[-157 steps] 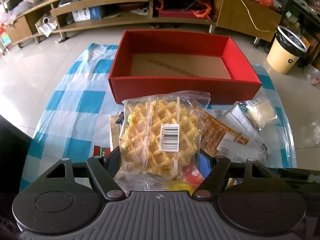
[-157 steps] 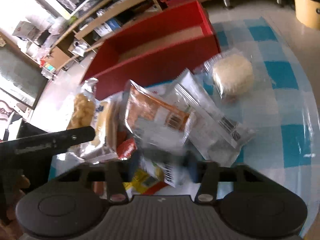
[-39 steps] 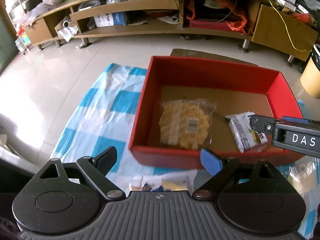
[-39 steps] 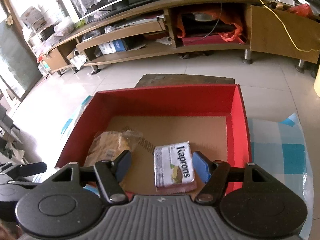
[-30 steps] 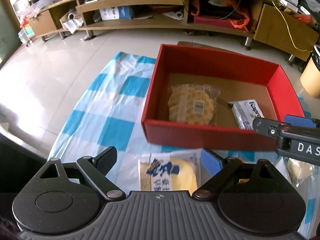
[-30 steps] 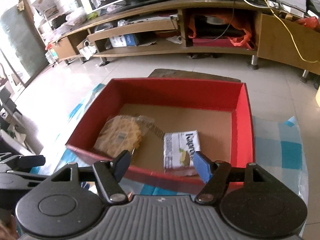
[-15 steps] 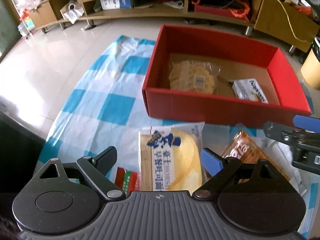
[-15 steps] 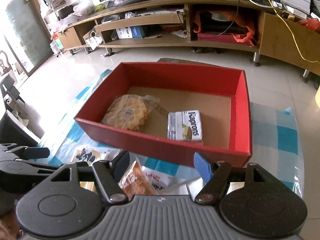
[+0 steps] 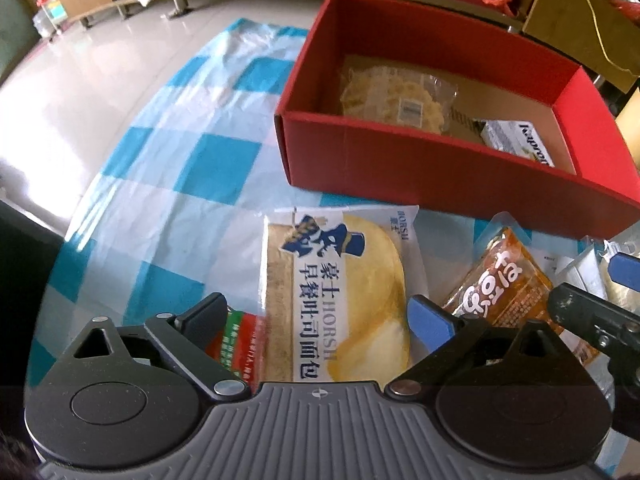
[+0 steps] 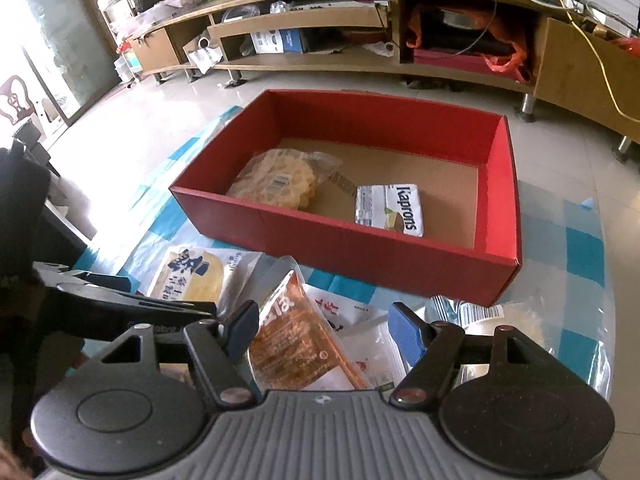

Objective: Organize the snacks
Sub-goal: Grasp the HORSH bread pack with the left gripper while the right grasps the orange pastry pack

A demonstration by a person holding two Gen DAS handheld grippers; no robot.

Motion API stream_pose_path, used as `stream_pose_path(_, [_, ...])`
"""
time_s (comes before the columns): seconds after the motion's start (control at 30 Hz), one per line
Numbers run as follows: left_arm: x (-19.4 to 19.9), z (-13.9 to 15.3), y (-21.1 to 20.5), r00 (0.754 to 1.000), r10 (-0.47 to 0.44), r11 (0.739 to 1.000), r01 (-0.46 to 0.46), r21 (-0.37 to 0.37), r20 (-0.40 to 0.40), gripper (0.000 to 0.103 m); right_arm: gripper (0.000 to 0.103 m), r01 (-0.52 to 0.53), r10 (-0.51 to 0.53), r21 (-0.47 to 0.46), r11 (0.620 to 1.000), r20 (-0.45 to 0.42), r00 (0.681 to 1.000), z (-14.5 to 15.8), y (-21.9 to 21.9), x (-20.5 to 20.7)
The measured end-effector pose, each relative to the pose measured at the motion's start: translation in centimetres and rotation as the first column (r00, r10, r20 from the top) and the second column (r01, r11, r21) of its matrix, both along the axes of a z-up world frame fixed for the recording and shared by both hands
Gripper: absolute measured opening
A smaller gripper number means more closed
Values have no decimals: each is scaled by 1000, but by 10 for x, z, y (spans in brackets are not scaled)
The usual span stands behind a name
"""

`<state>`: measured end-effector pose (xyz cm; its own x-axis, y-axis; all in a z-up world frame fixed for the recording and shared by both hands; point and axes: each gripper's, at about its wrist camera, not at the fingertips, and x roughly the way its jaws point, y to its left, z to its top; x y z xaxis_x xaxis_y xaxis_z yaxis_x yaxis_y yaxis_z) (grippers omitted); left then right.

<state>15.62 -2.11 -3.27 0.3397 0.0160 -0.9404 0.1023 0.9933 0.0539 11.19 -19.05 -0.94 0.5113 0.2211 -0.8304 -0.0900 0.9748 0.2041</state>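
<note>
A red box [image 9: 420, 176] [image 10: 352, 248] stands on the checked cloth and holds a waffle pack [image 9: 396, 96] [image 10: 276, 184] and a white Kaprons pack [image 9: 520, 144] [image 10: 390, 208]. My left gripper [image 9: 320, 316] is open, its fingers on either side of a yellow bread pack [image 9: 336, 296] [image 10: 192, 276] lying before the box. My right gripper [image 10: 320, 332] is open over an orange snack pack [image 10: 296, 344] [image 9: 500, 284]. The right gripper shows at the right edge of the left wrist view [image 9: 592, 308].
A red-green pack [image 9: 240, 344] lies under the left finger. White and clear packs [image 10: 360, 332] and a round pale bun pack [image 10: 508, 320] lie at the right. The blue-white cloth [image 9: 180, 184] ends at the floor. A wooden TV shelf [image 10: 360, 28] stands behind.
Both grippers left the waffle and Kaprons packs in the box, drew back toward me and came down over the loose packs in front of it.
</note>
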Motion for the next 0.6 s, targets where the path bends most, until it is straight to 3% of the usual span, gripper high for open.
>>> stream_pose_path(0.17, [1,-5,-4,1000,-7,1000,7,0,-13,98,69,-13,13,-6,1000,-28,1000,-6,0,3])
stream_pose_path(0.33, [-6,2,-4,999,-36,999,36,3,-8,79,69,-51,50,-16,999,-58,997,-13,5,3])
stream_pose_path(0.43, [-13,7,1,999,-40,999,40,35,-3,77,69,-79,76,-26,997,-82,994,-20,10,2])
stream_pose_path(0.6, [-24,12,20,999,-39,999,40,12,-14,76,71,-160,151,-83,984,-98,984,-28,30,-3])
